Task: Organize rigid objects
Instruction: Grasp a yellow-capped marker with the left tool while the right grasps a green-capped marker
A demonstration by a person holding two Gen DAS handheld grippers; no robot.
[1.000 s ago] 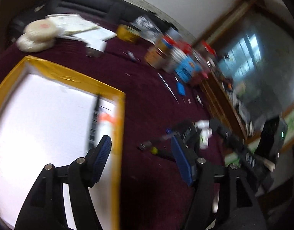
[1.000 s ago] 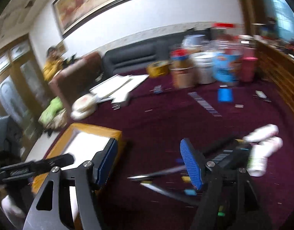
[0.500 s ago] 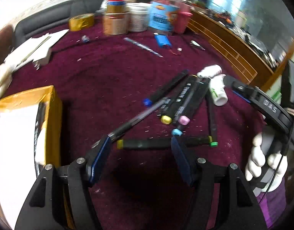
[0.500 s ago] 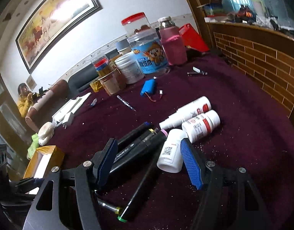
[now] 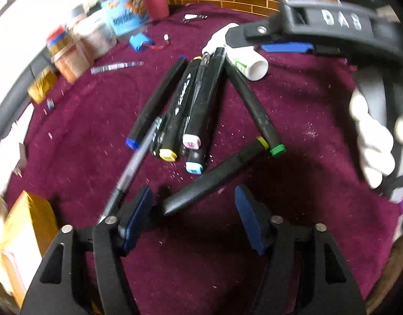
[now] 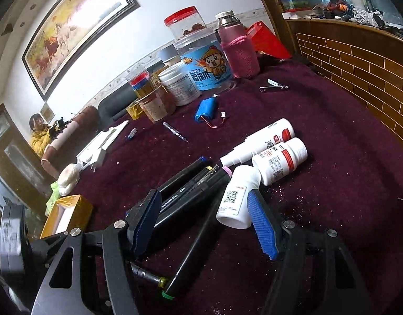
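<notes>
White letters reading "DAS" are showing on the right gripper point(image 5: 285, 47) body. A QR code is sitting on the label of the nearest white bottle point(image 6: 236, 197), and red and black print on the other two bottles point(image 6: 280, 160) and the blue tub point(image 6: 204, 71) is staying too small to read.

Maroon table point(image 6: 345, 183) carries markers point(image 5: 198, 105), bottles point(image 6: 280, 157), jars point(image 6: 201, 73).
</notes>
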